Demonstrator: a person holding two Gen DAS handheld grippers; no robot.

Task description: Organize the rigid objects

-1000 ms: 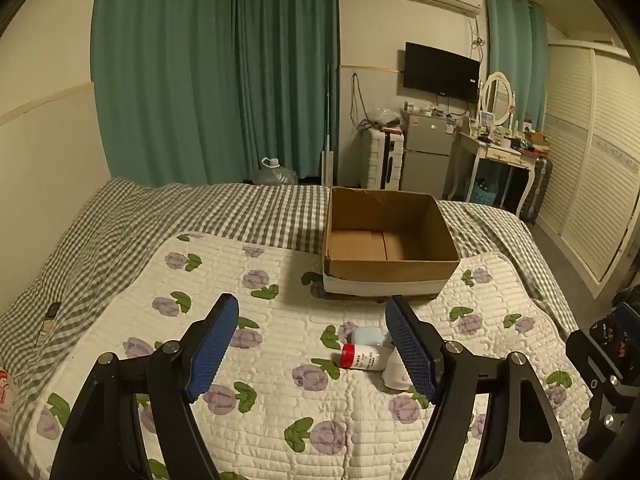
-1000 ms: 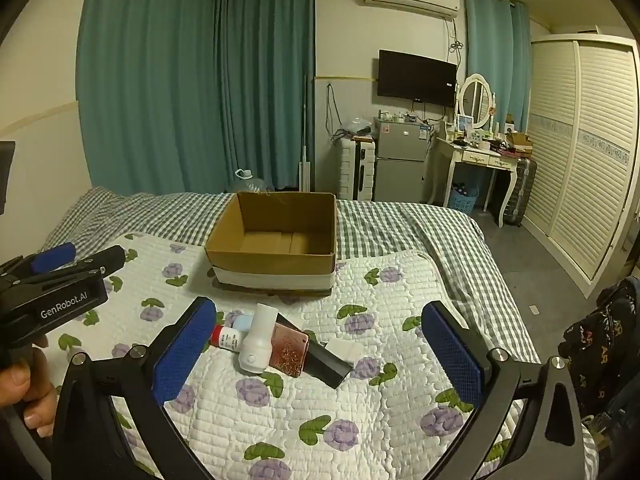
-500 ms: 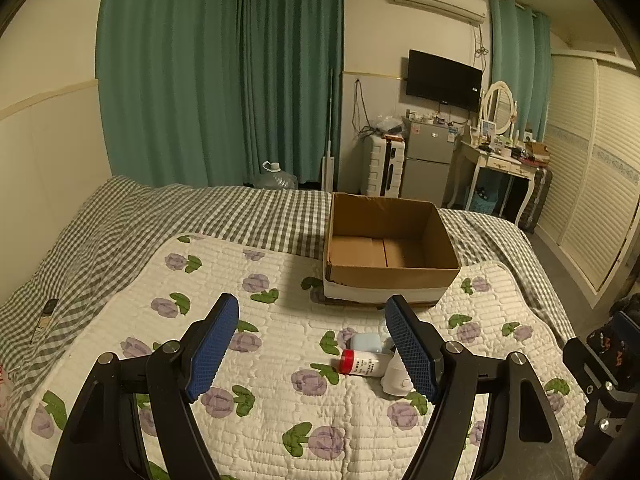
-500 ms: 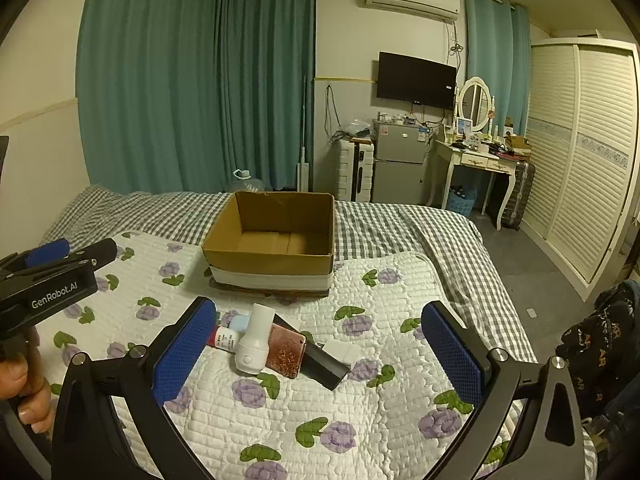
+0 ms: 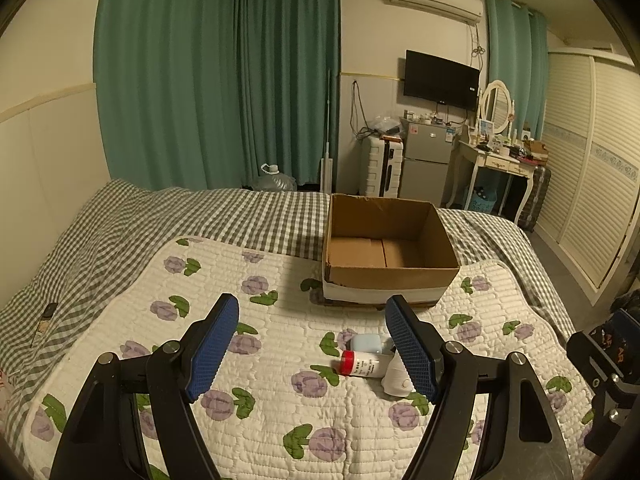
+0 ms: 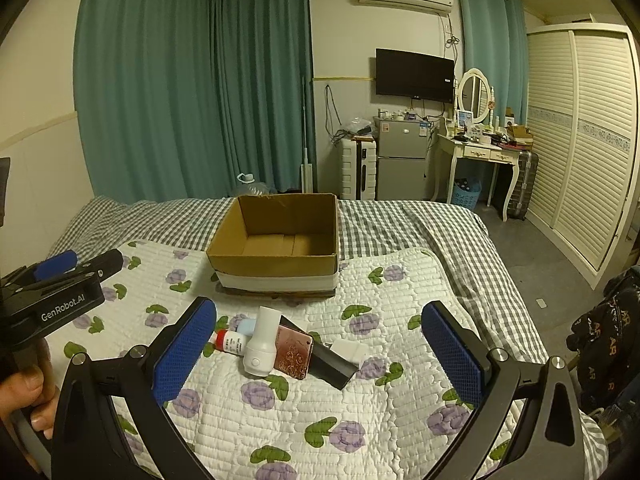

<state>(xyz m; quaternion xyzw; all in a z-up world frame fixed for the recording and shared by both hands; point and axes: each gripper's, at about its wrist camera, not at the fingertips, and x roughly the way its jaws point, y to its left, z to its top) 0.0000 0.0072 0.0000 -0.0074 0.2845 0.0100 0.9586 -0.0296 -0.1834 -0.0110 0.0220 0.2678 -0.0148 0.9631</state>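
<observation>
An open, empty cardboard box (image 5: 388, 248) (image 6: 276, 244) stands on the bed. In front of it lies a pile of small items: a white bottle with a red cap (image 5: 360, 364) (image 6: 230, 341), a pale blue case (image 5: 366, 343), a white handheld device (image 6: 262, 342) (image 5: 394, 376), a pink floral phone (image 6: 294, 354), a black bar (image 6: 332, 366) and a white charger (image 6: 352, 350). My left gripper (image 5: 312, 346) is open and empty, short of the pile. My right gripper (image 6: 320, 350) is open and empty, framing the pile from above.
A white floral quilt (image 6: 360, 420) covers a grey checked sheet (image 5: 120, 240). The left gripper's body (image 6: 56, 296) shows at the left of the right wrist view. A small dark object (image 5: 46, 316) lies at the bed's left edge. A fridge, dressing table and wardrobe stand beyond.
Both grippers have drifted slightly, the left one pulling back and up so the box and pile sit a little lower in view. Both stay open; nothing was picked up.
</observation>
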